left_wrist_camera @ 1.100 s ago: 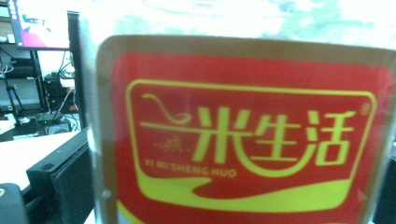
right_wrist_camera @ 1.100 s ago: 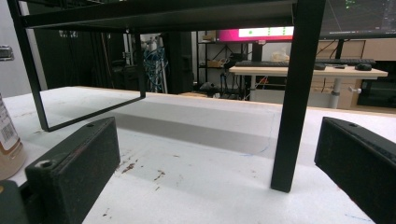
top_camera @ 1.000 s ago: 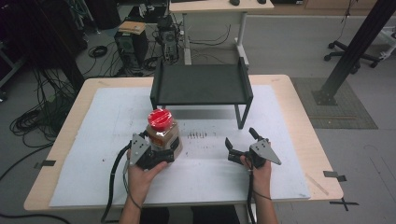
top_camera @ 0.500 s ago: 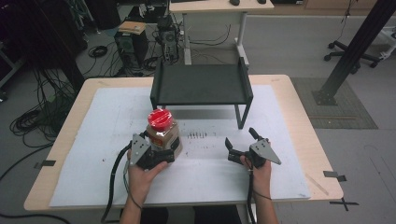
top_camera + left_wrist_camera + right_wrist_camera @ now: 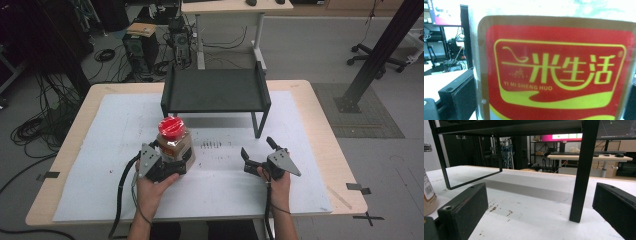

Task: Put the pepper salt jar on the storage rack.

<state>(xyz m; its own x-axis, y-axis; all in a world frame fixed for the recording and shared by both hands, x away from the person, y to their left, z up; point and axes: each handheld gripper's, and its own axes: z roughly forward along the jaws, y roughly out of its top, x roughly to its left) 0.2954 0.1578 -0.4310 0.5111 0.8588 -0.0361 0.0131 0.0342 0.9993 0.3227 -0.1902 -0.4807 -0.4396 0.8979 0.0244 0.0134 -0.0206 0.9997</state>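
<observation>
Jar [image 5: 174,142] with the red lid [image 5: 171,127] stood on the bench [image 5: 75,130], left of centre and nearer to me than the black shelf rack [image 5: 215,90]. Over the last second it had not shifted at all: same spot on the white mat [image 5: 115,115], same upright stance. My left gripper [image 5: 176,164] had likewise stayed put, its jaws closed in around the lower body of the jar. In the left gripper view the red and yellow label [image 5: 556,72] sat right up against the camera with one black jaw showing at the lower left, so I judged the jaws were pressed on the jar, though I could not see the contact itself. Nothing about the jar suggested it had left the mat yet.

Further right, my right gripper [image 5: 257,156] also lay where it had been, resting low near the front right leg [image 5: 256,122] of the rack, well apart from the jar. Its jaws stood wide open with nothing between them; in the right gripper view they framed bare mat and that one rack leg [image 5: 581,170], with an edge of the jar [image 5: 429,195] at the far left.

So the change was no change: a pause with the grip set. I took it that the lift was the next thing due, probably up towards the rack's top, and that the right side was free to help.
</observation>
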